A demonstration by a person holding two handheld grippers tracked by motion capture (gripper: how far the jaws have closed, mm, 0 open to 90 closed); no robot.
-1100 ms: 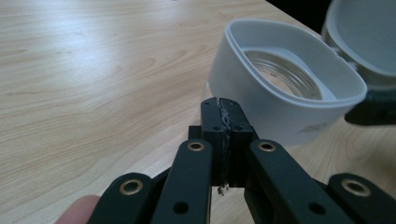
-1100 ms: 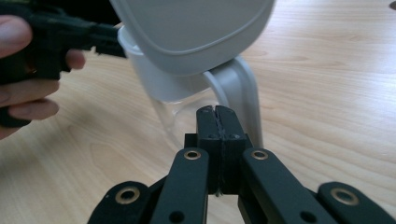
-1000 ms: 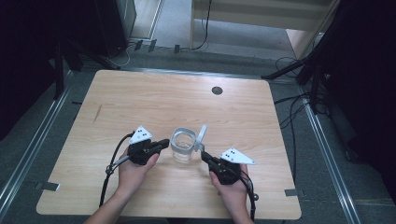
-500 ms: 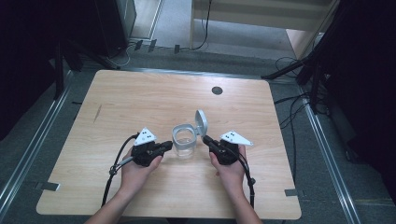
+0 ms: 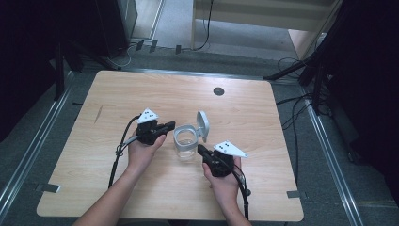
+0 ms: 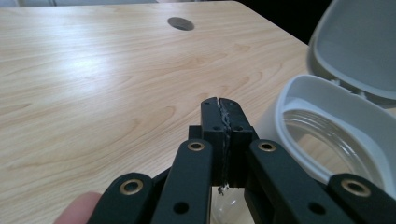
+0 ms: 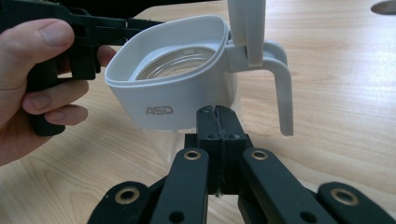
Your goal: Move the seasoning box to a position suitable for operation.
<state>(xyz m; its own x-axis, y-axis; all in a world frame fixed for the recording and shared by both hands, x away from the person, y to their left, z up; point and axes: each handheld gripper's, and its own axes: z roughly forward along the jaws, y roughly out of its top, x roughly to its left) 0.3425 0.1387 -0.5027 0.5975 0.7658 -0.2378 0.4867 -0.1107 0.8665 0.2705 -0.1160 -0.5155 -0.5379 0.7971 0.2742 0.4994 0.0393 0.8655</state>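
High view, left gripper [image 5: 170, 125] beside jar [image 5: 186, 143], right gripper [image 5: 200, 149] near, both closed.

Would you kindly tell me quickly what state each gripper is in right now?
Left gripper: closed, holding nothing, beside the jar's white collar.
Right gripper: closed, holding nothing, just in front of the jar.

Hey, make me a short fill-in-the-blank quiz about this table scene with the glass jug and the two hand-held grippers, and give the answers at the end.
1. The lid of the glass jug stands ____.
2. The jaws of the left hand-held gripper are ____.
3. The letters printed on the jug's white collar read ____.
4. The right hand-held gripper holds ____ between its jaws.

Missing words: open; shut; ASD; nothing
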